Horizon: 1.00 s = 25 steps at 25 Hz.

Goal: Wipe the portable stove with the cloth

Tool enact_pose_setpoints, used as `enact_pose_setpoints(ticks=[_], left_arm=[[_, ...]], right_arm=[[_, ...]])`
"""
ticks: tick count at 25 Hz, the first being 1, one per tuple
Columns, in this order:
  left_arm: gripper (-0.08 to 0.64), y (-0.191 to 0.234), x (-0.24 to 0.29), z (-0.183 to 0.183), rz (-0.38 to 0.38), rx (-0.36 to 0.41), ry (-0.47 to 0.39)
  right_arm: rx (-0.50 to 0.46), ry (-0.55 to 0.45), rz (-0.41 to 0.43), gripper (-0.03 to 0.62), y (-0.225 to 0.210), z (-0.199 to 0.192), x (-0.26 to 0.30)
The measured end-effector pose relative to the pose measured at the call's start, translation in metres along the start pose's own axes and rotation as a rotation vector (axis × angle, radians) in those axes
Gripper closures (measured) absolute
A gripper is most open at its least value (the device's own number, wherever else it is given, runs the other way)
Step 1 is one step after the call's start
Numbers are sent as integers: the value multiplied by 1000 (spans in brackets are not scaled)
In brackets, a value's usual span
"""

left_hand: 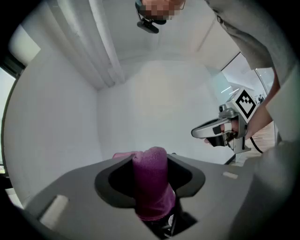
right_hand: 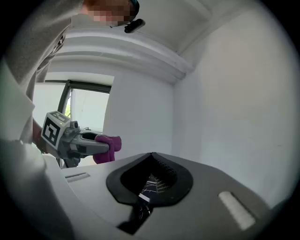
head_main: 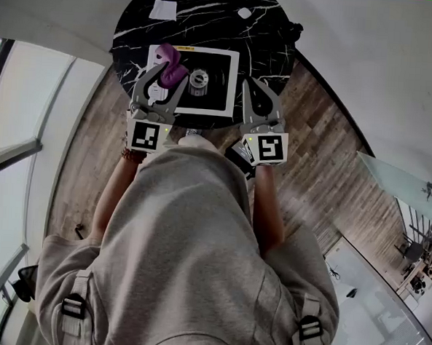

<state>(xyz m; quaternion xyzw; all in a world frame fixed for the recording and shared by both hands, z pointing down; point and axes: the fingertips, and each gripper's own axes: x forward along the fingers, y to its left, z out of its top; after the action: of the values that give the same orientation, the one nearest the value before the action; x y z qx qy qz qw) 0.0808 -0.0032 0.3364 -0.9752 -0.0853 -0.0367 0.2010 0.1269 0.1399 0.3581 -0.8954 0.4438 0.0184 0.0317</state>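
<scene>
You hold both forearms forward from your body, side by side, with both grippers about level. Your left gripper (head_main: 171,72) is clamped on the purple cloth (left_hand: 151,183), which stands as a fold between its jaws. Your right gripper (right_hand: 151,157) has its jaws together, with nothing in them. The cloth is over the left part of the white portable stove (head_main: 226,67); whether it touches, I cannot tell. The stove lies at the near edge of the round black table (head_main: 211,18).

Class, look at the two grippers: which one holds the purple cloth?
The left gripper: its jaws clamp the purple cloth, while the right gripper is shut on nothing.
</scene>
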Motion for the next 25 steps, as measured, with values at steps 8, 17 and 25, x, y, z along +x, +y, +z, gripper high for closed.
enact_pose_setpoints(ticks=[8, 17, 25], left_arm=[[382, -4, -2, 5, -29, 14, -21], [380, -30, -7, 10, -205, -1, -62], [377, -58, -34, 16, -395, 169, -113]], right_arm=[[1, 4, 13, 586, 4, -1, 1], [101, 0, 316, 512, 52, 8, 9], [336, 81, 692, 334, 118, 4, 7]])
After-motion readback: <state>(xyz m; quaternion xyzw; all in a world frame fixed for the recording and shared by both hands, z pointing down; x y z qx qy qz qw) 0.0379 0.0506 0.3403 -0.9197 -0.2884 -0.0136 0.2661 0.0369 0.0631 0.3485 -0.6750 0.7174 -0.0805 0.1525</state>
